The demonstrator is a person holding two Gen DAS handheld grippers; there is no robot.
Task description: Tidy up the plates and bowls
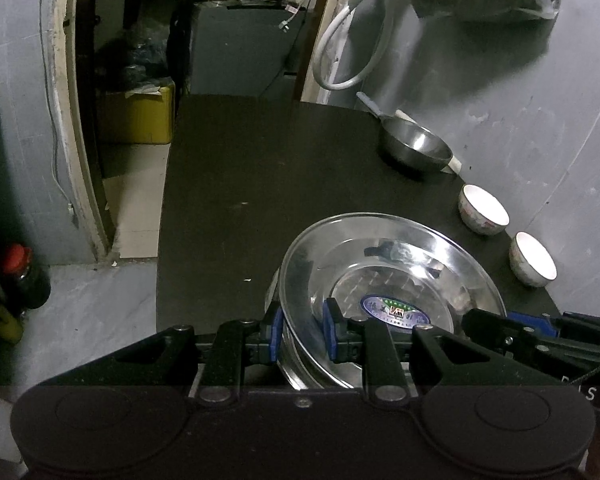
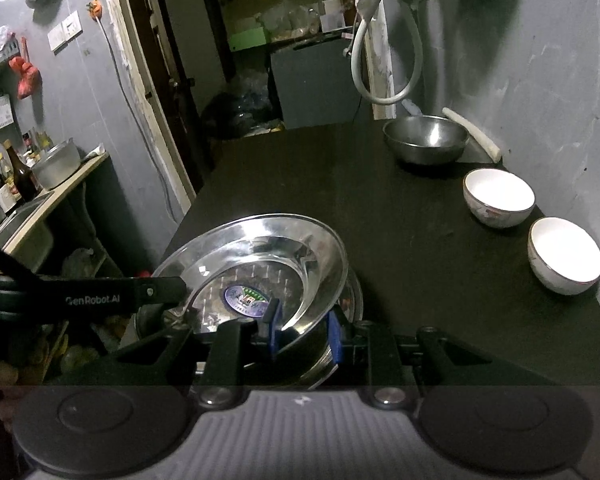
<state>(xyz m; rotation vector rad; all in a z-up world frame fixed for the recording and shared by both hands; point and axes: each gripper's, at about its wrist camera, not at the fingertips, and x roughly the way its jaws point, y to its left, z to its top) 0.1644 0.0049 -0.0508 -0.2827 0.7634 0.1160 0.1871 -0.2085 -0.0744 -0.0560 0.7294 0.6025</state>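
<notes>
A large steel plate (image 1: 400,264) (image 2: 260,248) with a round sticker in its middle hangs tilted over the near part of the black table (image 1: 240,200) (image 2: 400,260). My left gripper (image 1: 303,332) (image 2: 168,294) is shut on its left rim, one blue pad inside and one outside. On the opposite rim my right gripper (image 2: 303,332) (image 1: 484,320) is shut the same way. A second steel plate (image 2: 350,308) (image 1: 300,364) lies right under it. Along the wall stand a steel bowl (image 1: 416,144) (image 2: 426,138) and two white bowls (image 1: 484,208) (image 1: 534,258) (image 2: 498,196) (image 2: 566,254).
A white hose (image 1: 340,60) (image 2: 380,60) loops on the wall above the table's far corner. Past the table's left edge is an open doorway with a yellow box (image 1: 136,116). A red-capped bottle (image 1: 18,276) stands on the floor. A counter with a pot (image 2: 56,168) is at the left.
</notes>
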